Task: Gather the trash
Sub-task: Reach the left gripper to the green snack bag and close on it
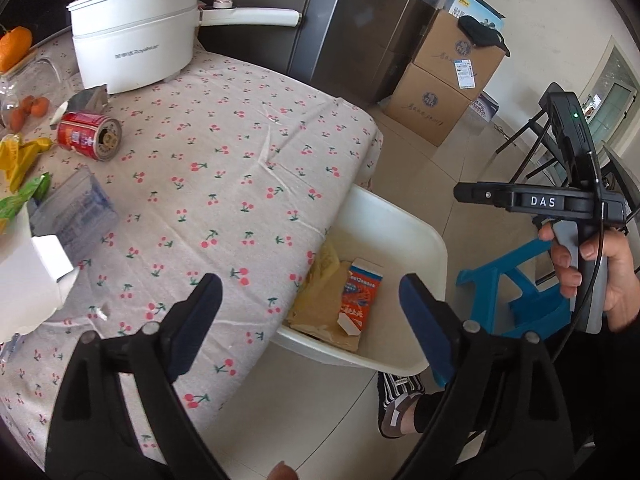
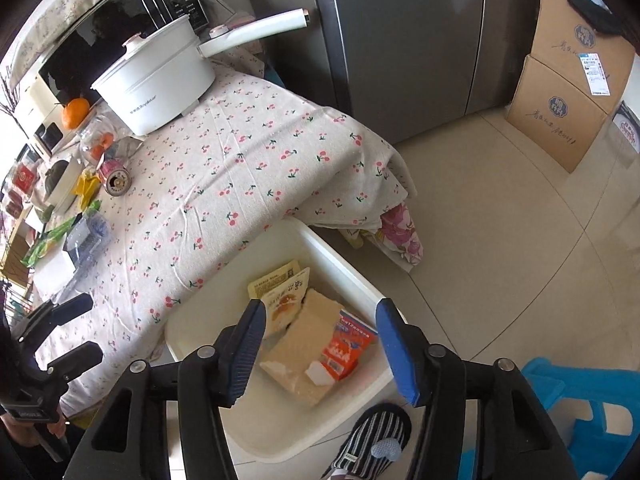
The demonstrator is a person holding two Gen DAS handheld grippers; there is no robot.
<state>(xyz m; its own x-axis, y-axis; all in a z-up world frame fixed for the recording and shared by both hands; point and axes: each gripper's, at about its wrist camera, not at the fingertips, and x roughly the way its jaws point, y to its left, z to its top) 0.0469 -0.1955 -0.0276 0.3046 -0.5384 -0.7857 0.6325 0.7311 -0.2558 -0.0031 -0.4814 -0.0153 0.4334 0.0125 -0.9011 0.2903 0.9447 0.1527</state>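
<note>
A cherry-print cloth-covered table (image 1: 248,152) carries a white lidded electric pot (image 1: 136,40); a red tin can (image 1: 89,135) lies on its side near the pot.

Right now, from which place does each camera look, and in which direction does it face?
Left wrist: above the table's near edge, facing across the cherry tablecloth toward the pot; shows open left tongs, the right hand, a slippered foot.
Right wrist: above the white bin, facing down into it; shows open right tongs, left tongs, a slipper.
Shared: bin, orange carton, pot, red can, boxes.
</note>
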